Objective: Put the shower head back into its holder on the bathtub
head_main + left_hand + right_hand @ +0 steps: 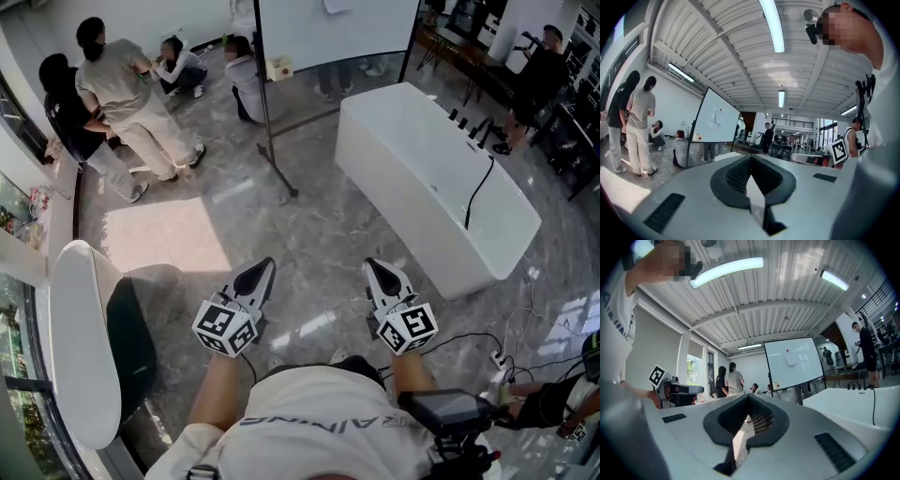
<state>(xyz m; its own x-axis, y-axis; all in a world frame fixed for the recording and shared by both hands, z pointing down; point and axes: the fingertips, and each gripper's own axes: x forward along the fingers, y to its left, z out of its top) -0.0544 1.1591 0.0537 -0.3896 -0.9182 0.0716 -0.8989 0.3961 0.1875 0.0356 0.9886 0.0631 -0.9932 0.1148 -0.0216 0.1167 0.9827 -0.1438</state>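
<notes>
The white bathtub [422, 178] stands on the marble floor ahead and to the right. Black tap fittings [473, 127] sit on its far rim, and a black shower hose [478, 192] hangs down its outer wall. The shower head itself I cannot make out. My left gripper [265, 262] and right gripper [372, 263] are held side by side in front of me, well short of the tub, both shut and empty. In the right gripper view the tub [853, 404], the hose [873, 404] and the fittings [855, 386] show at the right, beyond the gripper [749, 396]. The left gripper [751, 157] points past a whiteboard.
A whiteboard on a black stand [281, 112] stands left of the tub. Several people [122, 94] are gathered at the back left, and another person [534, 84] is beyond the tub. A white rounded chair [84, 337] is at my left. A power strip and cables [502, 361] lie on the floor at the right.
</notes>
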